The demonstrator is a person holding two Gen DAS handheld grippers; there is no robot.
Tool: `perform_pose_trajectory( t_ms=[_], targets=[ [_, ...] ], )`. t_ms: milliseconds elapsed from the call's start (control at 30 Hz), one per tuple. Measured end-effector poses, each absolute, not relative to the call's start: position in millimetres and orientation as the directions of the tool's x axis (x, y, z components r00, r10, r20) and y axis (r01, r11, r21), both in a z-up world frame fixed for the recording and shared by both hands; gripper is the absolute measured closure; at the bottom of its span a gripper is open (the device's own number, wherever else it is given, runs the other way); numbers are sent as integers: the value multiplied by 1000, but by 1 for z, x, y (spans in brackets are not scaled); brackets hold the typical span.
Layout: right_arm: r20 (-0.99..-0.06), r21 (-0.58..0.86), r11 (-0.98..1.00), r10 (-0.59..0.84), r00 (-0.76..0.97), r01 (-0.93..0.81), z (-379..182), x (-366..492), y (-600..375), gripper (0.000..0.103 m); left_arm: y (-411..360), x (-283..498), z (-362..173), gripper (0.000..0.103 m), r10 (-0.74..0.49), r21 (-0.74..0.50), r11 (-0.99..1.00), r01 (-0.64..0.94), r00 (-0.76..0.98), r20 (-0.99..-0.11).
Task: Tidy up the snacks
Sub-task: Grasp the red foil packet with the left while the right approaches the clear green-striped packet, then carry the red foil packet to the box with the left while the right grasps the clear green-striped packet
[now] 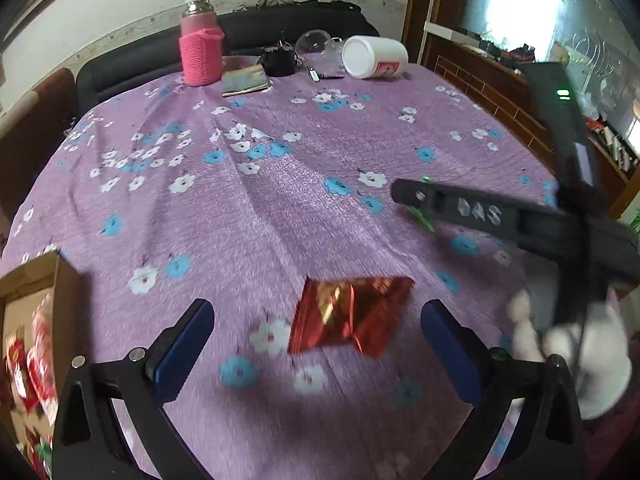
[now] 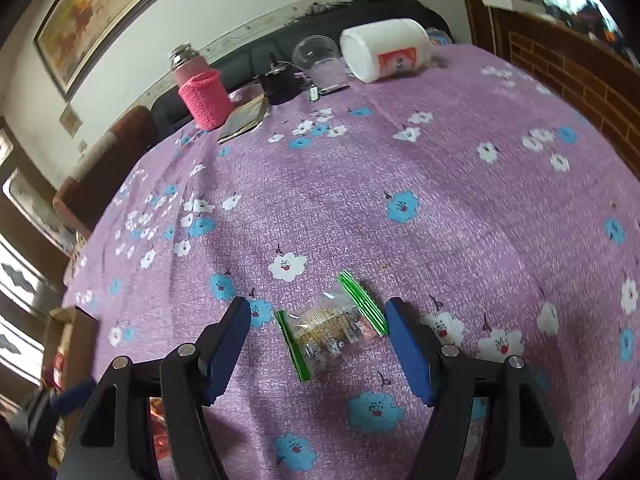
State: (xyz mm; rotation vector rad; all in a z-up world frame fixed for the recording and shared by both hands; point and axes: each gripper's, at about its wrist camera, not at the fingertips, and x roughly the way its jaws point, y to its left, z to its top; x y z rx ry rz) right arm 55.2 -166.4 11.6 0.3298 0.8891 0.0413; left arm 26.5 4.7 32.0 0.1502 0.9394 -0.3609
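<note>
A shiny red foil snack packet (image 1: 352,314) lies on the purple flowered tablecloth (image 1: 280,200), between the open fingers of my left gripper (image 1: 318,312). A clear snack bag with green edges (image 2: 332,322) lies on the cloth between the open fingers of my right gripper (image 2: 320,312). Neither gripper holds anything. The right gripper's black body (image 1: 500,216) shows in the left wrist view at the right, over a bit of the green bag (image 1: 422,218). A cardboard box (image 1: 36,320) with several red snack packets stands at the left edge.
At the far side of the table stand a pink bottle in a knitted sleeve (image 1: 200,46), a flat booklet (image 1: 246,80), a black object (image 1: 280,60), a clear plastic cup (image 1: 316,42) and a white jar on its side (image 1: 374,56). A dark sofa lies behind, a wooden cabinet at right.
</note>
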Motion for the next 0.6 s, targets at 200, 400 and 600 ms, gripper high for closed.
perform_pose_trajectory(
  t_ms=[200,400,600],
  targets=[
    [-767,231,969,126,629,87,12,51,-166,55,-10,36,14,1,-221,10,916,401,525,-822],
    [-757,268,959,152,635,90,13,48,-170,75,-16,35,7,64,-267,-19,899,437,513,-816],
    [-730,313,947,188,657,78,17,45,-174,80,-1,35,17,72,-301,-76,911,405,527,-795]
  ],
)
